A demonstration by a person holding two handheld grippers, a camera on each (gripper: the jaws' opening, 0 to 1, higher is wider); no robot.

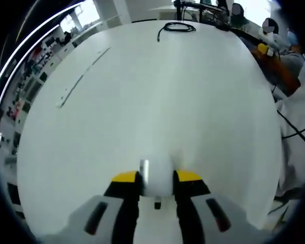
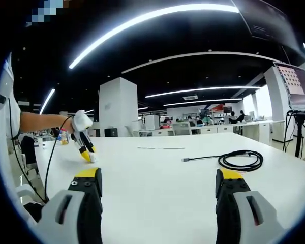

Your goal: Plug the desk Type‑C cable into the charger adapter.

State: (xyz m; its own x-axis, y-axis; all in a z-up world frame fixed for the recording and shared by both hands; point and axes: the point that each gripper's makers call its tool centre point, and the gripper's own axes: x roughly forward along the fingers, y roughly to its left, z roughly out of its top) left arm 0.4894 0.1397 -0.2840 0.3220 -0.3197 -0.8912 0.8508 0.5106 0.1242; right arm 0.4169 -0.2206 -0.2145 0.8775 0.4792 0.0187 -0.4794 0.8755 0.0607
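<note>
Your left gripper [image 1: 156,179] pinches the white charger adapter [image 1: 158,178] between its yellow-tipped jaws, a metal prong showing at the adapter's upper left edge, low over the white table [image 1: 168,96]. Straight ahead of those jaws, at the table's far edge, lies the coiled black Type-C cable [image 1: 177,27]. Your right gripper [image 2: 159,175] has its jaws spread wide, holding nothing, just above the tabletop. From it, the cable's coil [image 2: 241,159] sits ahead and to the right, its plug end pointing left, while the left gripper [image 2: 85,148] hangs ahead to the left.
</note>
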